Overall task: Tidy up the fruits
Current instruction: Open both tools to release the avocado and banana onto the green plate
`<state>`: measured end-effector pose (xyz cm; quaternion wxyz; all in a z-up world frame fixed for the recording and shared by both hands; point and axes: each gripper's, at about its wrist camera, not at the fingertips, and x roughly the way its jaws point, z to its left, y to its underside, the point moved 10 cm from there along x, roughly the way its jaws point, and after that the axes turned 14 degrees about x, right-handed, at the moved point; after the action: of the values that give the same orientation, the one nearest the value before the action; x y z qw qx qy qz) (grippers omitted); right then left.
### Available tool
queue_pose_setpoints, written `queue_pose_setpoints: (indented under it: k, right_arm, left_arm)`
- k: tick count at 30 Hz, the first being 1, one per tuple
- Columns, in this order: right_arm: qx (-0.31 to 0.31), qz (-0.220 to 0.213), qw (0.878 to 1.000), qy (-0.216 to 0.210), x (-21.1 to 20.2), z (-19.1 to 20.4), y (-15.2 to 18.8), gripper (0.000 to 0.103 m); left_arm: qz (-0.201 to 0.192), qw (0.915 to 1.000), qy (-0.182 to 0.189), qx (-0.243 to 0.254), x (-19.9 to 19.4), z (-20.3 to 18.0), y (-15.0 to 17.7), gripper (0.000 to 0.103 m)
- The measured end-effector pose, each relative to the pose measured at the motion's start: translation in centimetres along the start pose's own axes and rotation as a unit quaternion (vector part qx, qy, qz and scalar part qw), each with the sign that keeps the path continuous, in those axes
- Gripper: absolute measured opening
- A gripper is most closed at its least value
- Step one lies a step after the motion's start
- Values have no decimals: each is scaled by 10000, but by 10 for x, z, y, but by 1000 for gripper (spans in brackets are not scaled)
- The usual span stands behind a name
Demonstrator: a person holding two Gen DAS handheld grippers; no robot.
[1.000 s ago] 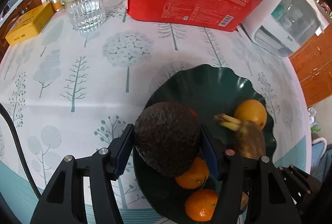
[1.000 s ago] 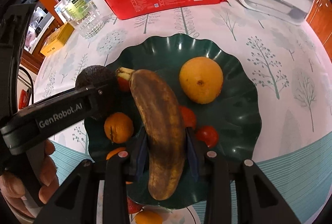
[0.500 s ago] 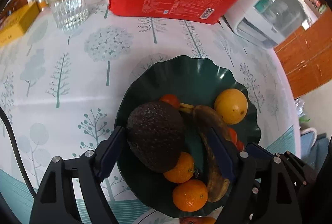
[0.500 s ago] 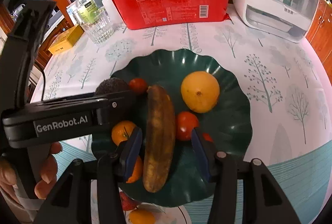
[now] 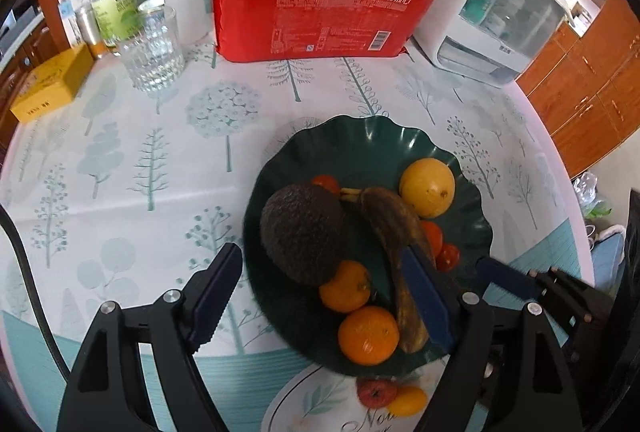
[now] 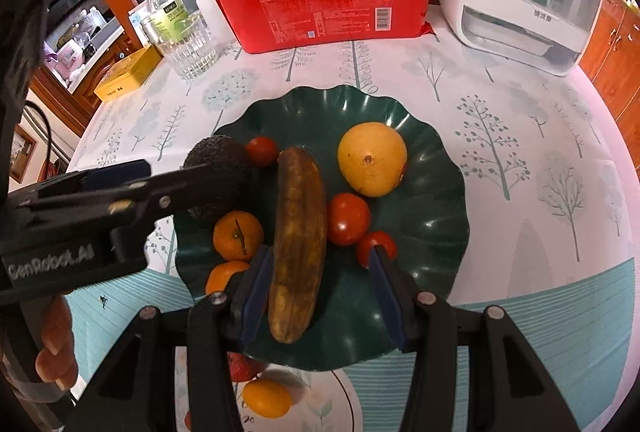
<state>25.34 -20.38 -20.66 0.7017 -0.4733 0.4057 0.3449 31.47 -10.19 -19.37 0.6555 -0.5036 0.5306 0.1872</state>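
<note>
A dark green wavy plate [image 5: 360,135] holds a dark avocado [image 5: 304,232], a browned banana [image 5: 392,232], a yellow-orange citrus [image 5: 427,187], two mandarins [image 5: 345,286] and some tomatoes [image 5: 432,236]. My left gripper [image 5: 320,260] hovers open above the plate's near left side. Its pads are clear of the avocado. In the right wrist view, my right gripper [image 6: 318,260] is open astride the lower end of the banana [image 6: 300,224], which lies on the plate [image 6: 432,232]. The left gripper's finger [image 6: 120,191] crosses in front of the avocado [image 6: 216,155].
A white patterned plate [image 5: 320,404] at the near edge holds a small red fruit [image 5: 376,392] and a yellow one [image 5: 406,400]. At the back stand a red pack of paper cups [image 5: 320,19], a glass [image 5: 154,47], bottles, a yellow box [image 5: 52,87] and a white appliance [image 5: 500,15].
The left gripper opened and let go of the avocado. The right gripper opened and let go of the banana. Both fruits now rest on the green plate, and both grippers have lifted away.
</note>
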Motion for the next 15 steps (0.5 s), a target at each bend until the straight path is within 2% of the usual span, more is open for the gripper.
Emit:
queue_pose_setpoints:
  k: [5, 15]
  right_arm:
    - [-2, -51, 10000, 22, -11, 0, 6, 50]
    - [41, -166, 9998, 32, -39, -4, 23, 50]
  left_arm:
    - [-24, 9998, -136, 119, -21, 1, 17, 81]
    - [-71, 9998, -121, 132, -56, -11, 50, 81]
